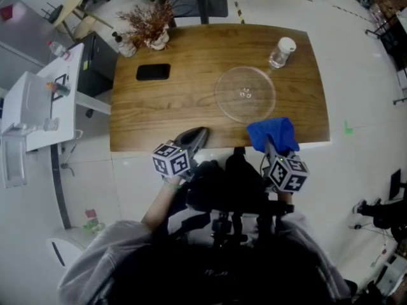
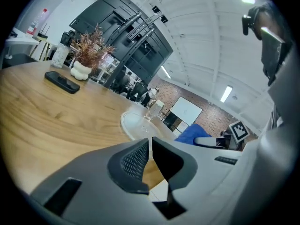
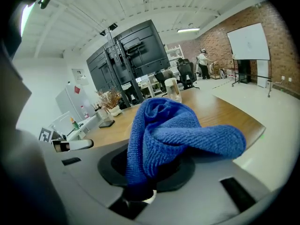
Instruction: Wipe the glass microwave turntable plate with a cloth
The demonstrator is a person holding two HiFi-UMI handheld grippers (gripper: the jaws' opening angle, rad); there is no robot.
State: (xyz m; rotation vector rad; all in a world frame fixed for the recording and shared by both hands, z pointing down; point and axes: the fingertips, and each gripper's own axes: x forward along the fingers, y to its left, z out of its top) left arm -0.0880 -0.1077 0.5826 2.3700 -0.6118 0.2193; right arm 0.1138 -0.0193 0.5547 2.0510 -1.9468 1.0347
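The round clear glass turntable plate [image 1: 245, 94] lies flat on the brown wooden table [image 1: 159, 116]. Just off the plate's near edge, the right tool [image 1: 269, 146] grips a bunched blue cloth [image 1: 272, 132]. The left tool [image 1: 197, 135], narrow and empty, sits farther from the plate.

Nothing in these views can be read as a word, brand or number. The left marker cube [image 1: 172, 159] and the right marker cube [image 1: 287, 173] carry only black-and-white square patterns. A bottle [image 2: 31, 22] beyond the desk [image 2: 28, 111] wears a red label, its print too small to read.
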